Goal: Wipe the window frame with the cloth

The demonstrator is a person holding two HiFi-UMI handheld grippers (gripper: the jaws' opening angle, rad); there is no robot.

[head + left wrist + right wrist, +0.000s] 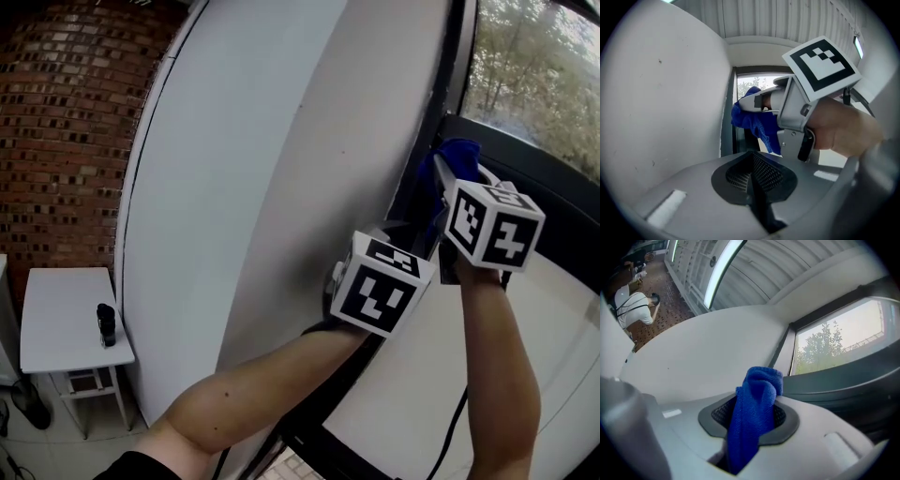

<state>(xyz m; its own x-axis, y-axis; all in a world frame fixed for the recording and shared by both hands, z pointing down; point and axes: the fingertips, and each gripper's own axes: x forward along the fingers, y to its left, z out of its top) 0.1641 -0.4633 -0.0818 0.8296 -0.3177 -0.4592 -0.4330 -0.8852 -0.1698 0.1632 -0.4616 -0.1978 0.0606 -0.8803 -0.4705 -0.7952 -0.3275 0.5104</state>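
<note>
A blue cloth [758,394] is pinched in my right gripper [751,417], which is shut on it, and stands up out of the jaws. In the head view the cloth [457,156] is pressed into the corner of the dark window frame [525,155], where the upright meets the lower bar. My left gripper [751,177] is shut with nothing between its jaws. It hangs just below and left of the right gripper [790,105], close to the white wall. From there the cloth [757,121] shows against the frame's dark upright [727,117].
A curved white wall [262,141] runs along the left of the frame. Beyond the glass [534,75] are trees. A small white table [56,323] with a dark object [106,324] stands low at left by a brick wall [66,122]. A person [635,303] is far off.
</note>
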